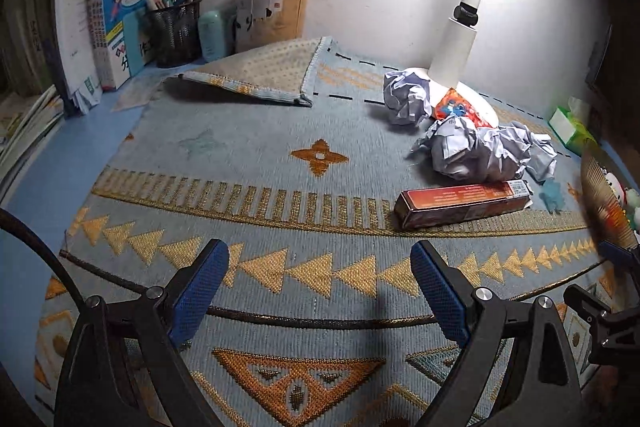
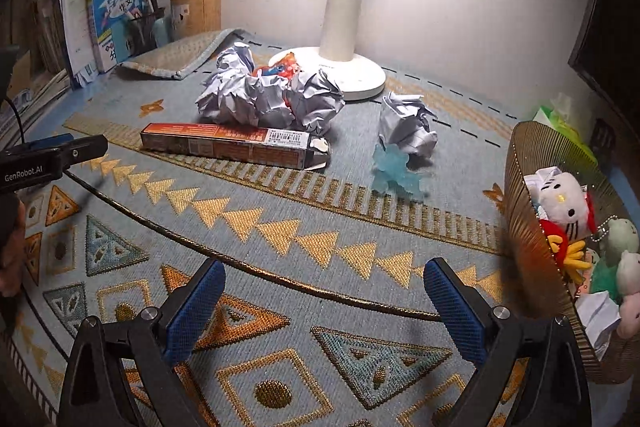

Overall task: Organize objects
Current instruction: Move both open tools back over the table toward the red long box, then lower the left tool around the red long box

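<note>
A long red-brown box [image 1: 462, 205] [image 2: 232, 145] lies on the patterned mat. Behind it sit several crumpled paper balls [image 1: 484, 153] [image 2: 264, 95], one more [image 2: 406, 125] apart to the right, and a red snack wrapper [image 1: 456, 107] [image 2: 280, 69]. A pale blue translucent piece [image 2: 394, 169] lies by the lone ball. A woven basket [image 2: 532, 211] at the right holds plush toys [image 2: 564, 203]. My left gripper [image 1: 320, 287] is open and empty, short of the box. My right gripper [image 2: 324, 297] is open and empty over the mat.
A white lamp base [image 2: 344, 67] stands at the back. The mat's far corner [image 1: 260, 75] is folded over. Books [image 1: 128, 7], a mesh pen cup [image 1: 174, 27] and a cardboard pen holder [image 1: 272, 13] line the back left. A green tissue pack [image 1: 570, 125] sits far right. A cable [image 2: 240, 267] crosses the mat.
</note>
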Motion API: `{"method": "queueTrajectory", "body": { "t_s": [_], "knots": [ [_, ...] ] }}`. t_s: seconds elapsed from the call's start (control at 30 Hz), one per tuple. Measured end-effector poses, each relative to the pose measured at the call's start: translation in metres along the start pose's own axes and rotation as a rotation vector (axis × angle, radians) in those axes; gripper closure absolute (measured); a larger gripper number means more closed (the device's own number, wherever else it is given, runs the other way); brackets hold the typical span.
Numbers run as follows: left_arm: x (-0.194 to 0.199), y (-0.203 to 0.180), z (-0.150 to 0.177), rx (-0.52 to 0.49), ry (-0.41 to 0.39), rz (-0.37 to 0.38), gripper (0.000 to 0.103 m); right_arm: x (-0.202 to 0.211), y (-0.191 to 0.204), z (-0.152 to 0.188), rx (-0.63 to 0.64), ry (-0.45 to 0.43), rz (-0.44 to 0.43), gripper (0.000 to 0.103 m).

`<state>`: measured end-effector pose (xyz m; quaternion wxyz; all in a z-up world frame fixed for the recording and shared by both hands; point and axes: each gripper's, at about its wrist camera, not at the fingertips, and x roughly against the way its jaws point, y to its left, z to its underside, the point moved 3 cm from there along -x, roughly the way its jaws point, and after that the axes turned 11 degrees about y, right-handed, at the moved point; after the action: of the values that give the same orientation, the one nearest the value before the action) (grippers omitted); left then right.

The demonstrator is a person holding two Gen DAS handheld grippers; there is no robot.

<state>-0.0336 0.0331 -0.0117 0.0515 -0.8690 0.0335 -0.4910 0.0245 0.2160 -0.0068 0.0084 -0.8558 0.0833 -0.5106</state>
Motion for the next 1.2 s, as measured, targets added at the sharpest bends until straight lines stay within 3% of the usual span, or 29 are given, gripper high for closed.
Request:
{"method": "queueTrajectory", "body": {
  "t_s": [0.13, 0.33, 0.57, 0.7, 0.8, 0.9, 0.97, 1.03, 1.1, 1.2],
  "knots": [
    [-0.011, 0.0, 0.0, -0.006, 0.06, 0.009, 0.011, -0.007, -0.009, 0.001, -0.044, 0.022, 0.001, 0.003],
    [-0.013, -0.007, -0.001, -0.042, 0.072, 0.004, 0.005, -0.013, -0.015, 0.001, -0.083, 0.056, -0.002, 0.003],
    [-0.015, -0.041, -0.046, -0.141, 0.062, 0.188, 0.005, -0.016, -0.017, 0.001, -0.095, 0.079, -0.028, 0.003],
    [-0.038, -0.071, -0.067, -0.234, 0.099, 0.206, 0.005, -0.013, -0.025, 0.001, -0.131, 0.07, -0.049, 0.003],
    [-0.048, -0.092, -0.061, -0.293, 0.159, 0.277, 0.005, -0.014, -0.03, 0.002, -0.155, 0.074, -0.073, 0.003],
    [-0.041, -0.114, -0.033, -0.417, 0.252, 0.363, 0.005, -0.014, -0.033, 0.003, -0.167, 0.076, -0.092, 0.003],
    [-0.026, -0.127, -0.011, -0.535, 0.269, 0.363, 0.005, -0.013, -0.033, 0.003, -0.17, 0.071, -0.095, 0.003],
    [-0.015, -0.137, 0.002, -0.609, 0.239, 0.314, 0.005, -0.013, -0.033, 0.003, -0.172, 0.067, -0.098, 0.003],
    [-0.014, -0.144, -0.001, -0.621, 0.205, 0.253, 0.006, -0.013, -0.032, 0.002, -0.174, 0.066, -0.097, 0.003],
    [-0.031, -0.152, -0.016, -0.604, 0.214, 0.211, 0.022, -0.012, -0.034, 0.002, -0.182, 0.062, -0.094, 0.003]
  ]
}}
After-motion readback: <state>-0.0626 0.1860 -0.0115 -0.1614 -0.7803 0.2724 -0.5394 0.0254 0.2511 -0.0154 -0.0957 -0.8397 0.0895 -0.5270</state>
